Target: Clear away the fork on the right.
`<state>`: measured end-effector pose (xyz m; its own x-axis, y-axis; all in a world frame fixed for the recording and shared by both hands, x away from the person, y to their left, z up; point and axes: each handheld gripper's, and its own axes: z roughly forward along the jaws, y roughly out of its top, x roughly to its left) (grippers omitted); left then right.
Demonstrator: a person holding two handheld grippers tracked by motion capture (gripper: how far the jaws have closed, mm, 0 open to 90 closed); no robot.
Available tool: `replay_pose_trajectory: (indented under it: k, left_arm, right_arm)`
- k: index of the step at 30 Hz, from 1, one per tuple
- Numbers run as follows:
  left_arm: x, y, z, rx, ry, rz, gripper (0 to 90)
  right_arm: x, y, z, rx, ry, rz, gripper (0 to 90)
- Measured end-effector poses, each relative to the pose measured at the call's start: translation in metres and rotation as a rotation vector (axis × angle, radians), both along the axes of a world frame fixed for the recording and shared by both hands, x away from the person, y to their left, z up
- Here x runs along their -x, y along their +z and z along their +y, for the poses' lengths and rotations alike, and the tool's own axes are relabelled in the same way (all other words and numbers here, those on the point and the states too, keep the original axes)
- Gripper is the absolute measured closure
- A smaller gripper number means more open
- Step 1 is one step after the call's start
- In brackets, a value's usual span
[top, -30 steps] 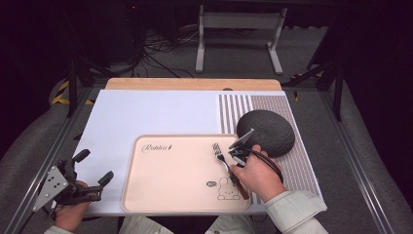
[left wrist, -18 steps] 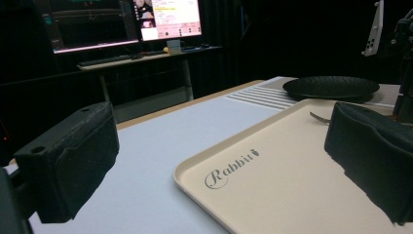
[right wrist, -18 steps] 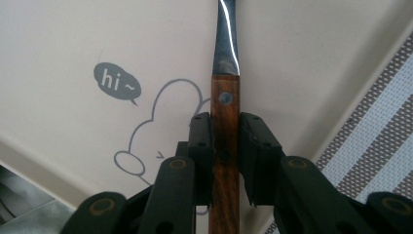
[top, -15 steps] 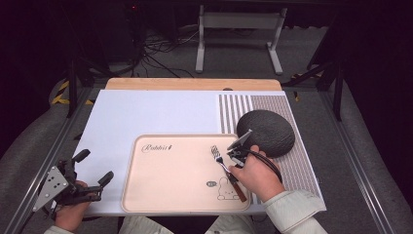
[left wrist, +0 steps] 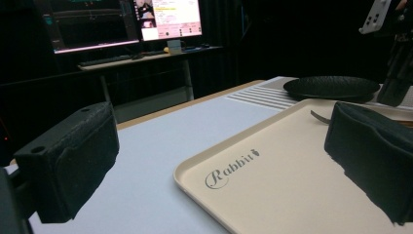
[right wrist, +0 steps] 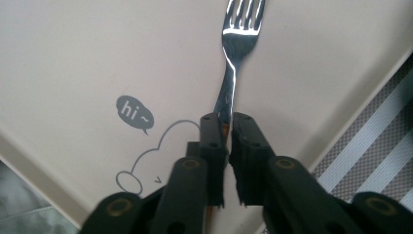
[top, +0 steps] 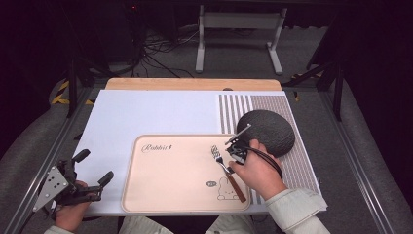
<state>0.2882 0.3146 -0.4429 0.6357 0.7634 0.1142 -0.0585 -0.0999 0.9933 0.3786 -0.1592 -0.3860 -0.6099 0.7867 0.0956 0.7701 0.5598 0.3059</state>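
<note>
High view. Tray: beige, lower centre of frame, on a white mat. Fork: right part of tray, tines toward upper left, brown handle running to lower right; long axis diagonal. Right gripper: at the fork's neck, held from lower right by the right hand; cable looping over the hand. Plate: dark, round, just beyond the gripper at right centre, on the striped part of the mat. Left gripper: lower left corner, off the tray's left edge, well apart from the fork, jaws spread wide, nothing between.

Left gripper view. Two black pads far apart at left and right of frame. Tray lettered "Rabbit" across lower right. Plate at upper right. Fork tines just peeking beside the right pad.

Right gripper view. Right gripper: jaws drawn narrow, clamped on the fork's shaft. Fork: straight ahead toward top of frame, in line with the jaws, tines at the top edge, lying on or just above the tray; contact not certain. "hi~" bubble at left centre.

Judgement: right hand far nearer; any lift or shift of the fork falls to it, along that diagonal.
</note>
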Motion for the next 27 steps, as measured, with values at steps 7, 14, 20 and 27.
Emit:
replay_pose_trajectory:
  k: [7,14,20,27]
  left_arm:
    - [0.000,0.000,0.000,0.001,0.000,0.000,0.0]
    - [-0.001,-0.001,0.000,0.003,0.001,0.003,0.1]
    - [-0.001,-0.001,0.000,0.000,0.001,0.004,0.1]
    - [-0.001,-0.001,0.000,0.003,0.001,0.004,0.1]
  right_arm:
    - [-0.003,0.010,0.007,-0.052,0.128,-0.071,90.0]
    - [-0.017,0.003,0.016,-0.035,0.268,-0.135,90.0]
    - [-0.026,-0.004,0.025,-0.079,0.314,-0.154,90.0]
    - [-0.037,-0.017,0.036,-0.080,0.360,-0.155,90.0]
